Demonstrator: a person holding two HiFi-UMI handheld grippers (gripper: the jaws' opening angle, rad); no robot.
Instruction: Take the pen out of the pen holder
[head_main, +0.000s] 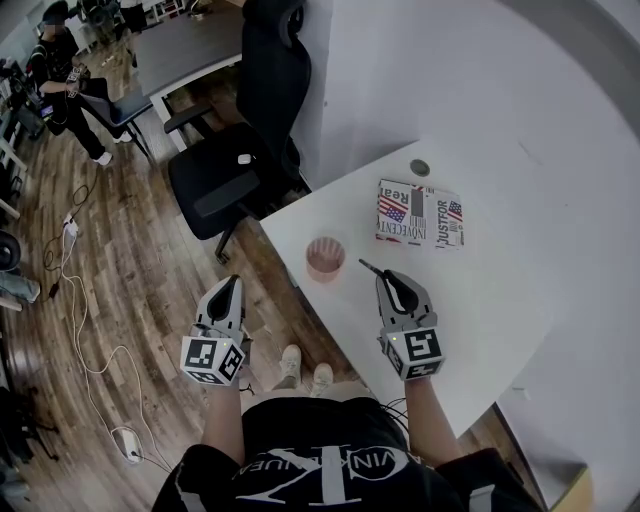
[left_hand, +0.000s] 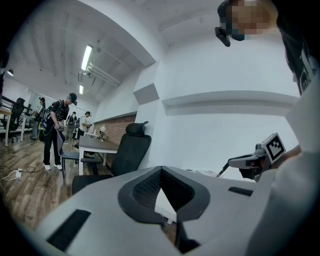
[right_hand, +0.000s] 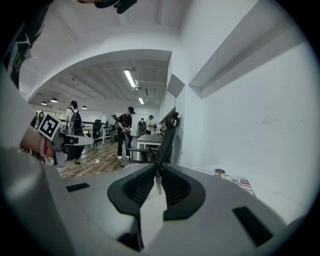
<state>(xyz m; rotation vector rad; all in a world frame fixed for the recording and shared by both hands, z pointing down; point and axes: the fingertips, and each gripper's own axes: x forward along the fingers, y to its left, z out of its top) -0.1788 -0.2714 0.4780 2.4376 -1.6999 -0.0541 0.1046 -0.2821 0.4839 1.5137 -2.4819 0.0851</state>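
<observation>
The pink pen holder (head_main: 325, 258) stands near the left edge of the white table (head_main: 500, 290); nothing shows sticking out of it. Just right of it my right gripper (head_main: 385, 278) is shut on a black pen (head_main: 368, 267), whose end pokes out towards the holder. In the right gripper view the pen (right_hand: 158, 184) sits pinched between the dark pads. My left gripper (head_main: 232, 284) hangs over the wooden floor left of the table, its jaws shut with nothing in them (left_hand: 161, 169). The left gripper view shows the right gripper (left_hand: 250, 162) with the pen (left_hand: 223, 171) at its tip.
A flag-printed booklet (head_main: 420, 213) lies further back on the table, with a small round grey disc (head_main: 419, 167) behind it. A black office chair (head_main: 240, 130) stands by the table's left corner. Cables (head_main: 90, 350) trail over the floor. A person (head_main: 65, 85) stands far off.
</observation>
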